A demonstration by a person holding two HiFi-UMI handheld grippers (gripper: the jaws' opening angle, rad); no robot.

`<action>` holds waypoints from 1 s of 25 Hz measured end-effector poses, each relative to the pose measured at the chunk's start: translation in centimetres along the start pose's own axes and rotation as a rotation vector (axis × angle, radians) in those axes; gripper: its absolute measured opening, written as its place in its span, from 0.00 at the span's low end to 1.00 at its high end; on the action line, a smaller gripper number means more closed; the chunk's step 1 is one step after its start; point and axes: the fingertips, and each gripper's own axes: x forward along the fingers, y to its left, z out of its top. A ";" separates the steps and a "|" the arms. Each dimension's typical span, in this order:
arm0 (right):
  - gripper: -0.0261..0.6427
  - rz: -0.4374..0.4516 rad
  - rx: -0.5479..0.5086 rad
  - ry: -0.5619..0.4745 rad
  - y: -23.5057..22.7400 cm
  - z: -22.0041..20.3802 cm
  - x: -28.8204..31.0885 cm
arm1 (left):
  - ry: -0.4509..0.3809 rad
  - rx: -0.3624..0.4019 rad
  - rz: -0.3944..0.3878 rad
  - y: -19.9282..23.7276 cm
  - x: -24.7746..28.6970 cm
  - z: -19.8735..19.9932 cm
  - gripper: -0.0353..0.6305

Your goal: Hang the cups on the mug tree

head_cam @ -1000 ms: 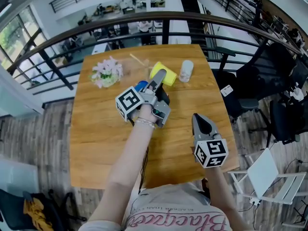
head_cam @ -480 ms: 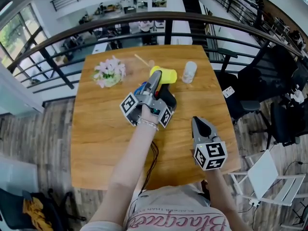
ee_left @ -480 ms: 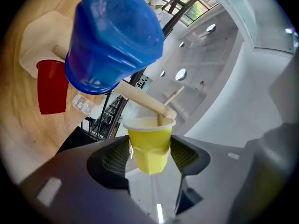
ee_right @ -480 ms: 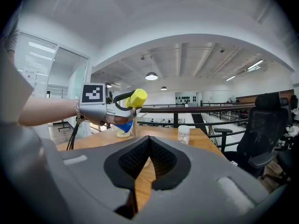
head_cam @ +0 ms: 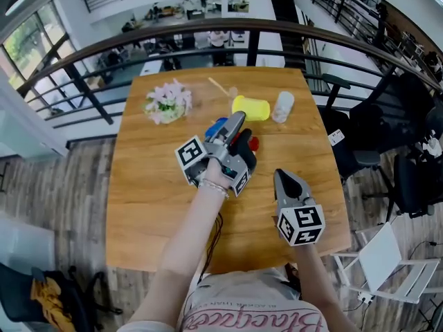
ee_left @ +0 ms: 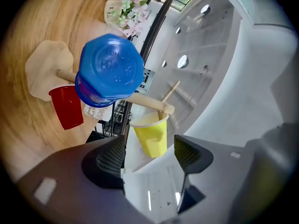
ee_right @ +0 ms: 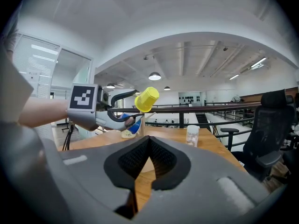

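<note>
A wooden mug tree [ee_left: 140, 99] stands at the table's far middle. On its pegs hang a yellow cup [head_cam: 250, 108] [ee_left: 150, 133] [ee_right: 147, 98], a blue cup [head_cam: 216, 126] [ee_left: 110, 69] and a red cup [head_cam: 253, 142] [ee_left: 67, 107]. My left gripper [head_cam: 239, 121] [ee_left: 149, 155] is open right in front of the yellow cup. Its jaws have just been opening, and the pads [ee_left: 111, 157] stand clear of the cup on both sides. A clear cup [head_cam: 282, 106] [ee_right: 192, 135] stands upright to the right of the tree. My right gripper [head_cam: 285, 180] [ee_right: 148, 143] is shut and empty, nearer the front right.
A bunch of pink flowers [head_cam: 168, 101] [ee_left: 131, 8] lies at the table's far left. A dark railing [head_cam: 208, 37] runs just beyond the far edge. Office chairs [head_cam: 367, 126] stand to the right of the table [head_cam: 145, 185].
The left gripper has rolled and let go of the yellow cup, which now hangs on its peg. The right gripper has shifted slightly and stays shut.
</note>
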 end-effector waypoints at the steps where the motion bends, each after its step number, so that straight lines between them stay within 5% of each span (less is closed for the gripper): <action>1: 0.04 0.008 -0.006 -0.007 0.3 0.3 0.2 | 0.005 0.018 0.004 -0.3 -0.3 -0.1 0.54; 19: 0.04 0.104 -0.187 -0.108 2.8 5.6 -0.8 | 0.088 0.606 0.041 -6.2 -5.7 -3.8 0.62; 25: 0.04 0.105 -0.216 -0.143 3.1 7.1 -2.2 | 0.083 0.916 0.204 -5.5 -8.3 -4.1 0.58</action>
